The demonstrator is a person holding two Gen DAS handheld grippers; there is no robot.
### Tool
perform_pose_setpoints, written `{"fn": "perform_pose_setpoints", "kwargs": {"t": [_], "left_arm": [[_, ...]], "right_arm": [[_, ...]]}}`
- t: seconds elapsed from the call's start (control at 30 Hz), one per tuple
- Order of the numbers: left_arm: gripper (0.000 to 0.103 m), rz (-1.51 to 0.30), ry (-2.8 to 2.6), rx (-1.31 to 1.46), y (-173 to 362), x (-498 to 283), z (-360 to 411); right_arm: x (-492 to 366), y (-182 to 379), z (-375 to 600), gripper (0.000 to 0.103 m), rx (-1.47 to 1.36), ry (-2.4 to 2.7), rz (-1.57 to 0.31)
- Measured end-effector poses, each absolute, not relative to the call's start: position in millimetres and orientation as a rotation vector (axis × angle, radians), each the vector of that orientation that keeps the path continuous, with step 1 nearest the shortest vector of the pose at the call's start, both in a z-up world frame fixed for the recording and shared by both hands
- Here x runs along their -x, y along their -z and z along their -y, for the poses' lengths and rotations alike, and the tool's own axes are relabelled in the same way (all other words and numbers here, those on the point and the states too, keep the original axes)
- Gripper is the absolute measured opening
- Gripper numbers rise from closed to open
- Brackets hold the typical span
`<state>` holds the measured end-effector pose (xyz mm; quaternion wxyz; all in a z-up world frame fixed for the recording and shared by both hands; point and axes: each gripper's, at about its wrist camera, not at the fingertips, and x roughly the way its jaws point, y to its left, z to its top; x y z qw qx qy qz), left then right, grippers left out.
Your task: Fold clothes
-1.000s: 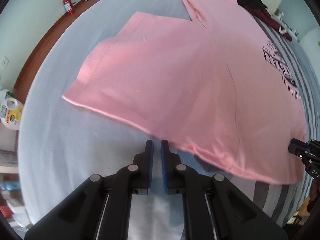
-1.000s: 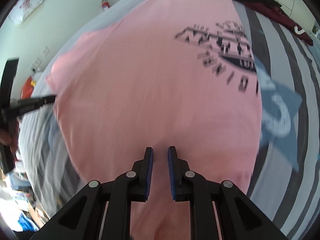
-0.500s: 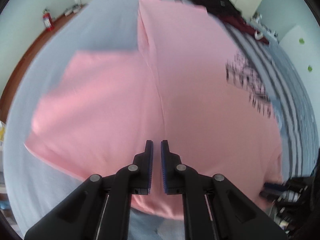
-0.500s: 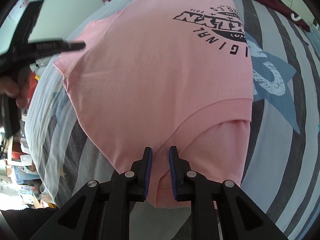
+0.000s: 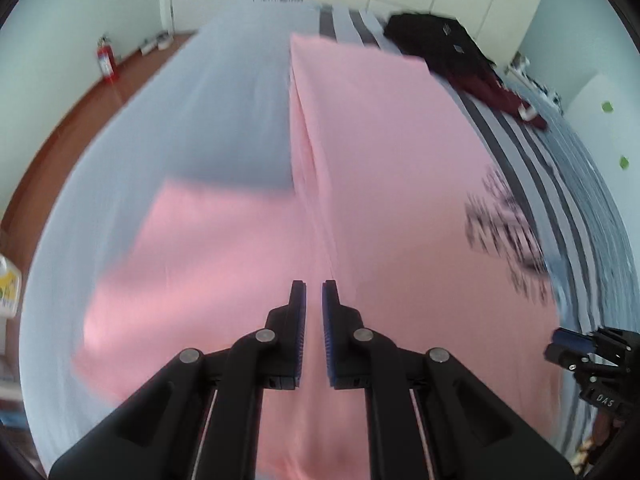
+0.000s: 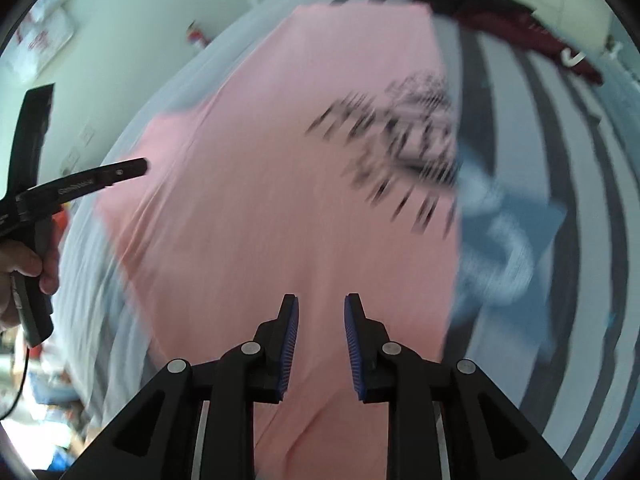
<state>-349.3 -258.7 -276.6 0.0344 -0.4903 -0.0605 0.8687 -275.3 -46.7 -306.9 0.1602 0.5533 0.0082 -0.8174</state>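
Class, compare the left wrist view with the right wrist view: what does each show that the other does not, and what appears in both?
Only the left wrist view shows the wooden floor, a yellow-labelled bottle and the pink shirt's sleeve spread flat. Only the right wrist view shows a hand holding the left gripper, and a blue patch with white print on the bedding. Both show the pink shirt, its black print, the dark clothes, the fire extinguisher and the striped bedding.
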Motion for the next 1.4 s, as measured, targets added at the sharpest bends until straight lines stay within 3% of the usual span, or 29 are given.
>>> {"fn": "perform_pose_setpoints", "kwargs": {"t": [0.17, 0.33, 0.5, 0.67, 0.8, 0.97, 1.1, 1.17, 1.23, 1.4], "left_arm": [[0.006, 0.142, -2.672, 1.541, 303.0, 387.7, 262.6], [0.007, 0.276, -2.663, 1.606, 335.3, 373.8, 300.4], [0.007, 0.33, -2.68, 1.632, 332.0, 377.2, 299.8], [0.007, 0.274, -2.728, 1.538, 308.1, 403.1, 279.1], [0.015, 0.223, -2.737, 1.443, 295.9, 428.0, 260.2], [0.015, 0.177, -2.695, 1.405, 308.4, 475.5, 228.4], [0.015, 0.188, -2.683, 1.446, 308.7, 457.0, 251.2], [0.016, 0.232, -2.664, 1.482, 317.3, 449.9, 264.5], [0.023, 0.278, -2.662, 1.48, 323.5, 447.4, 273.2], [0.024, 0.426, -2.625, 1.504, 319.4, 448.7, 287.3]], "right_arm": [[338.7, 311.9, 30.4, 0.021, -1.534, 2.507, 0.005], [348.8, 325.9, -5.6, 0.021, -1.608, 2.527, 0.062], [335.3, 342.4, -17.1, 0.022, -1.67, 2.492, 0.105], [336.5, 335.9, -15.3, 0.022, -1.668, 2.493, 0.063], [359.9, 320.9, -12.1, 0.022, -1.576, 2.551, 0.077], [413.1, 323.4, -7.8, 0.023, -1.499, 2.619, 0.123], [443.3, 325.6, -14.2, 0.023, -1.479, 2.643, 0.159], [449.6, 333.3, -13.5, 0.023, -1.494, 2.639, 0.148], [451.5, 338.7, -15.9, 0.023, -1.496, 2.623, 0.16], [452.6, 335.8, -24.1, 0.023, -1.495, 2.593, 0.19]]}}
